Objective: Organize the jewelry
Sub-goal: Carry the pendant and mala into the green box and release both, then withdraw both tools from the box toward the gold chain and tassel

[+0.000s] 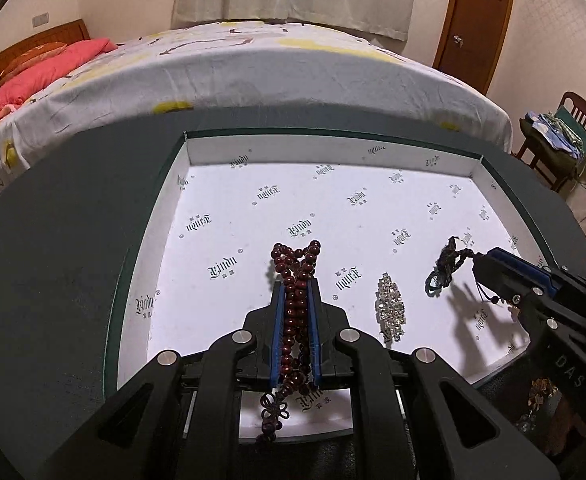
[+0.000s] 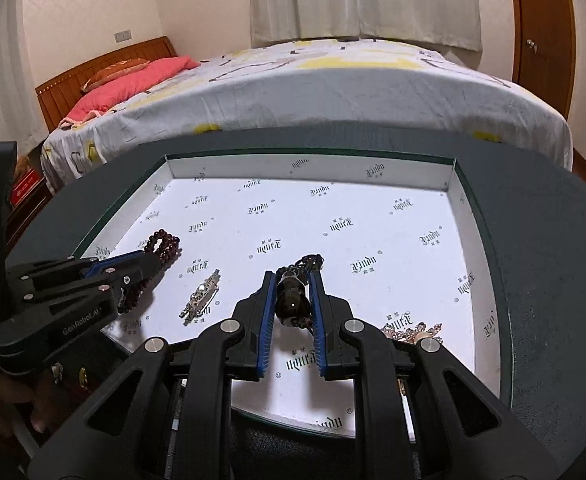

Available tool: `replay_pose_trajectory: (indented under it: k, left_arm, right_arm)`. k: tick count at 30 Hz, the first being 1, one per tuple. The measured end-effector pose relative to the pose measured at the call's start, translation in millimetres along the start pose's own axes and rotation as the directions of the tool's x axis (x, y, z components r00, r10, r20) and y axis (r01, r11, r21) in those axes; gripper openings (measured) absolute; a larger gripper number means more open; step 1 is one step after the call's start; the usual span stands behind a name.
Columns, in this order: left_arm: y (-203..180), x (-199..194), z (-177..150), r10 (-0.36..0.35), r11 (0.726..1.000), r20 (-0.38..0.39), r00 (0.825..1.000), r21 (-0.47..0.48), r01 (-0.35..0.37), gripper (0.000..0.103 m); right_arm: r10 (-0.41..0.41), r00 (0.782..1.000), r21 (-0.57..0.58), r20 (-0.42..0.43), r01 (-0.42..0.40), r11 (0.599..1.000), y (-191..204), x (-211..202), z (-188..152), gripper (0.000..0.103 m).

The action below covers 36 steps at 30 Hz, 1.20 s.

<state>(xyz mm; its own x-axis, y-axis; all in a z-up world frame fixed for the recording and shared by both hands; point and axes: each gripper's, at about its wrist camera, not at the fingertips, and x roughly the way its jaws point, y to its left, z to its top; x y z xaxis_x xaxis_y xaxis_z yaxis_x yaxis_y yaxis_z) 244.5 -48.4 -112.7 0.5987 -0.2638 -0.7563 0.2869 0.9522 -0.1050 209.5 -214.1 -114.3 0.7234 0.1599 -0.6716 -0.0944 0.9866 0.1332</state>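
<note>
left gripper (image 1: 296,280) fingers pinching dark red bead bracelet (image 1: 295,300) over white box (image 1: 333,152) | right gripper (image 2: 293,280) fingers pinching dark braided bracelet (image 2: 293,296) above box floor | rhinestone brooch (image 1: 390,310) lying in box between them | box on desk (image 1: 53,260)

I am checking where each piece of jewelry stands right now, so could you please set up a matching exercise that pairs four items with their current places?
Items:
1. dark red bead string
2. dark cord bracelet
3. rhinestone brooch
4. rose-gold chain

Places:
A. lying loose on the floor of the white box, between the two grippers
B. clamped in the left gripper
C. lying in the box, partly hidden behind the right gripper's linkage
D. clamped in the right gripper

Pairs: 1-B, 2-D, 3-A, 4-C
</note>
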Motion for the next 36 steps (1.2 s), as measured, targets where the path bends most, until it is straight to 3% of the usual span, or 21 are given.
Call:
replay_pose_trajectory:
  k: [2,3,5,11,16,25,30,36]
  left_arm:
    - [-0.5,2.0,-1.3,-0.008,1.0,-0.013,1.0,0.001,0.008,0.018]
    - [-0.3,2.6,-0.8,-0.006,1.0,-0.015,1.0,0.001,0.006,0.022]
    - [0.5,2.8,-1.3,-0.005,1.0,-0.014,1.0,-0.007,0.005,0.037]
    - [-0.4,-5.2,1.3,-0.011,1.0,-0.006,1.0,-0.007,0.011,0.04]
    - [-1.5,-36.6,0.8,-0.003,1.0,0.078,0.997,-0.018,0.005,0.051]
    - [-17.3,-95.2,-29.0,0.057,0.998,0.226,0.972,-0.004,-0.058,0.052]
    - [-21.9,-109.8,-51.8,0.082,0.997,0.242,0.967,-0.015,-0.08,0.052]
    - [-21.5,-114.7,-85.0,0.117,0.993,0.206,0.972,-0.021,-0.116,0.052]
  right_arm:
    - [0.004,1.0,-0.001,-0.01,-0.004,1.0,0.6,1.5,0.0,0.02]
    - [0.007,1.0,0.001,-0.013,-0.007,1.0,0.6,1.9,-0.1,0.027]
    - [0.005,1.0,0.004,-0.008,-0.005,1.0,-0.5,0.7,0.5,0.034]
    - [0.013,0.999,0.019,0.03,-0.013,1.0,-4.7,-14.7,2.9,0.035]
    - [0.005,0.996,0.03,0.091,-0.008,1.0,-11.9,-45.0,3.7,0.036]
    - [-0.037,0.985,0.017,0.166,0.034,0.999,-18.4,-101.6,-27.3,0.036]
    - [-0.047,0.987,-0.029,0.152,0.052,0.998,-10.5,-119.5,-62.3,0.036]
    - [-0.034,0.995,-0.019,0.094,0.036,0.999,-10.5,-120.4,-91.8,0.036]
